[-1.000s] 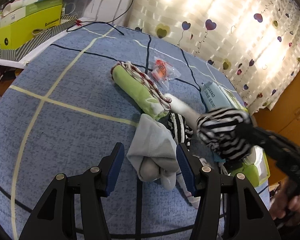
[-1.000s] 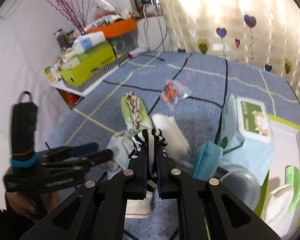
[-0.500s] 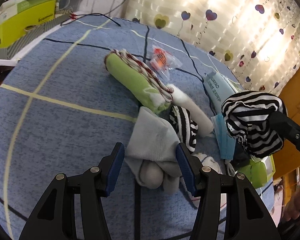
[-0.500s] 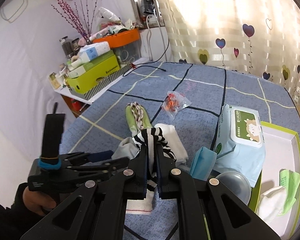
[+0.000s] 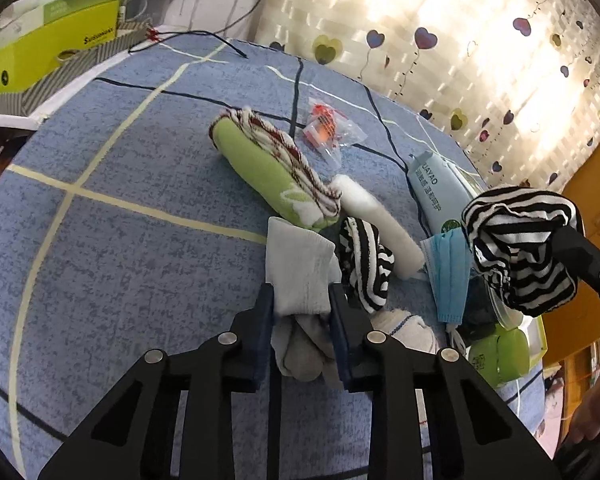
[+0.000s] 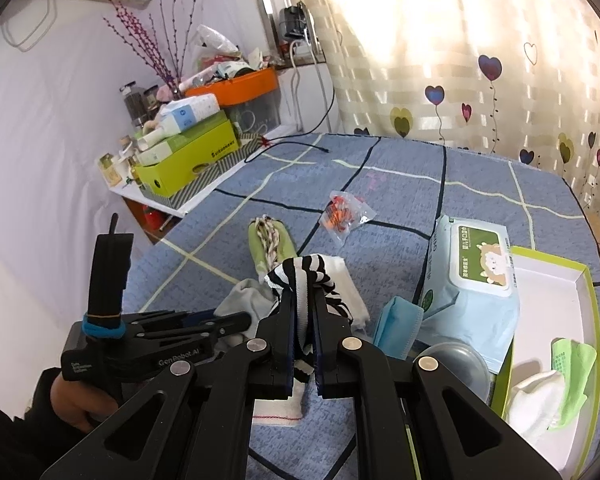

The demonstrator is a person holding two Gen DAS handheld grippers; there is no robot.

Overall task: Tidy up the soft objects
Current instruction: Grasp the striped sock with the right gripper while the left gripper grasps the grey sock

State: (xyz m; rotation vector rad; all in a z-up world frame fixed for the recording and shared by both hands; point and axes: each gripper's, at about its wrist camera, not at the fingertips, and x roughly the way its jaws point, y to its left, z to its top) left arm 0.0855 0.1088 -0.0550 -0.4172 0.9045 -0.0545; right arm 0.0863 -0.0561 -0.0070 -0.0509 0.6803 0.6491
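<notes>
Left wrist view: left gripper (image 5: 302,312) at lower centre, jaws closing around a grey sock (image 5: 300,276) lying on the blue bedspread (image 5: 112,248); pads at its sides. Green rolled towel (image 5: 268,168) above it, striped sock (image 5: 366,264) just right.

Right wrist view: right gripper (image 6: 302,320) clamped on a black-and-white striped sock (image 6: 300,280), lifted above the pile. Wet wipes pack (image 6: 474,272) right of centre; green box (image 6: 548,344) at far right.
</notes>
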